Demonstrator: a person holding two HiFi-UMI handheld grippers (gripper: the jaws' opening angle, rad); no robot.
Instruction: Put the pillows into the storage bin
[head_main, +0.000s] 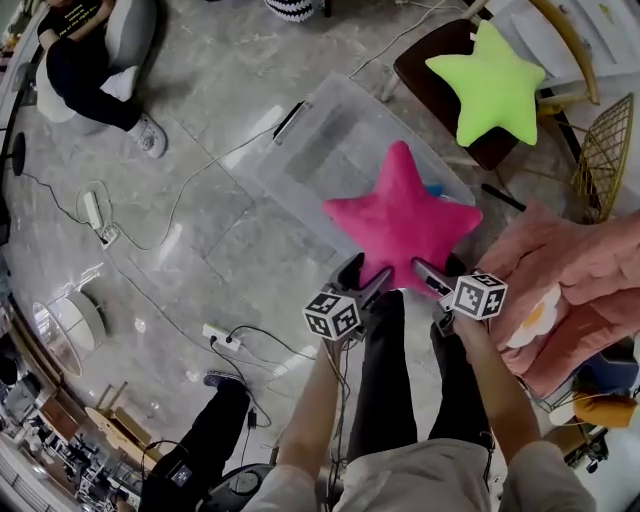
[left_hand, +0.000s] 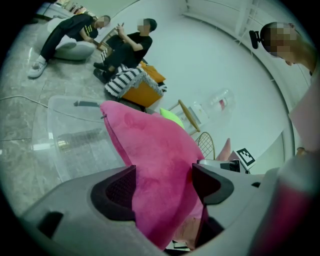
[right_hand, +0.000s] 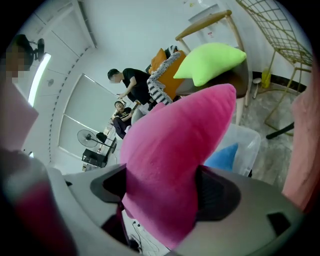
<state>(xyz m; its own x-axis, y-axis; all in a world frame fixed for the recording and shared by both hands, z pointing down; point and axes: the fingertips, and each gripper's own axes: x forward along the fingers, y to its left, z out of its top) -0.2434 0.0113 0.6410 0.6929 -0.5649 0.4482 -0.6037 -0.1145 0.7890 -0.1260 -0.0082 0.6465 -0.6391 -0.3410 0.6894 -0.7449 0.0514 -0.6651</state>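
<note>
A pink star pillow hangs over the clear plastic storage bin on the floor. My left gripper is shut on its lower left arm, and my right gripper is shut on its lower right arm. In the left gripper view the pink star pillow fills the gap between the dark pads, with the storage bin behind it. The right gripper view shows the pink star pillow squeezed between the pads, and something blue lies inside the storage bin. A lime green star pillow rests on a dark chair.
A heap of pink fabric lies at the right beside a gold wire basket. Cables and a power strip cross the grey floor at the left. A person sits at the far left; another's legs stand near me.
</note>
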